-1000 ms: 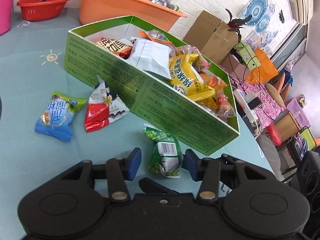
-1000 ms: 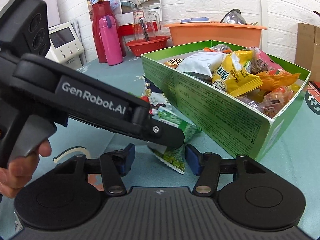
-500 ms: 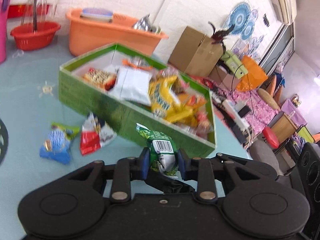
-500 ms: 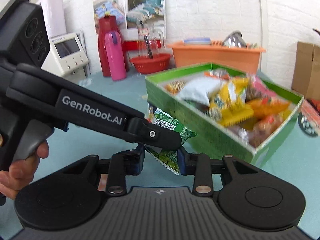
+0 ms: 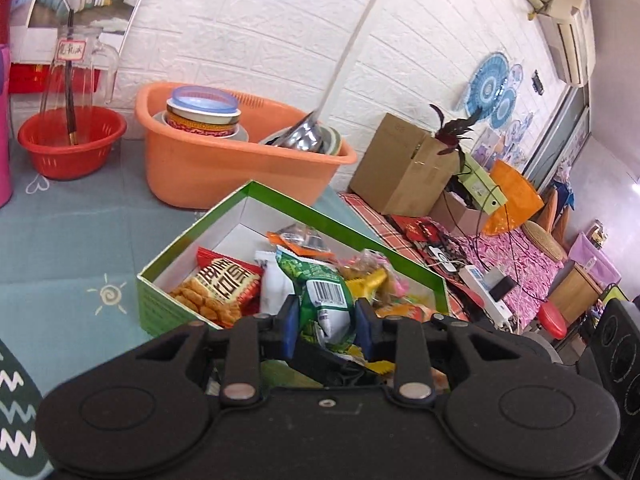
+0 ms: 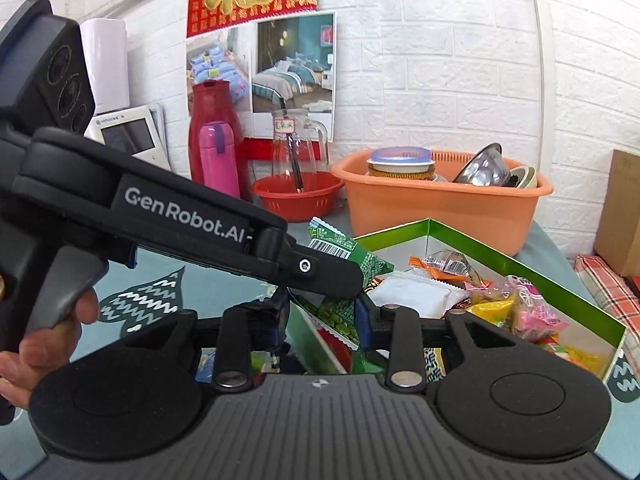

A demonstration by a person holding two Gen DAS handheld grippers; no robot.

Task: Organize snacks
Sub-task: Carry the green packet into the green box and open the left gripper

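Both grippers are clamped on the same green snack packet (image 5: 326, 304): the left gripper (image 5: 326, 320) pinches its barcode end, the right gripper (image 6: 322, 318) its lower end, holding it just above the green box (image 5: 160, 280) of snacks. It looks light, soft and crinkly, likely slippery, so the flat sealed edges seem the safest hold.

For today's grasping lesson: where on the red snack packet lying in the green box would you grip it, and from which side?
Grip the red snack packet at its raised top seam, the red crimped edge toward the box's empty far corner. Come from above: it lies nearly flat, the near wall blocks a level approach, and that corner leaves room for the fingers. The left gripper is busy, shut on the green packet.
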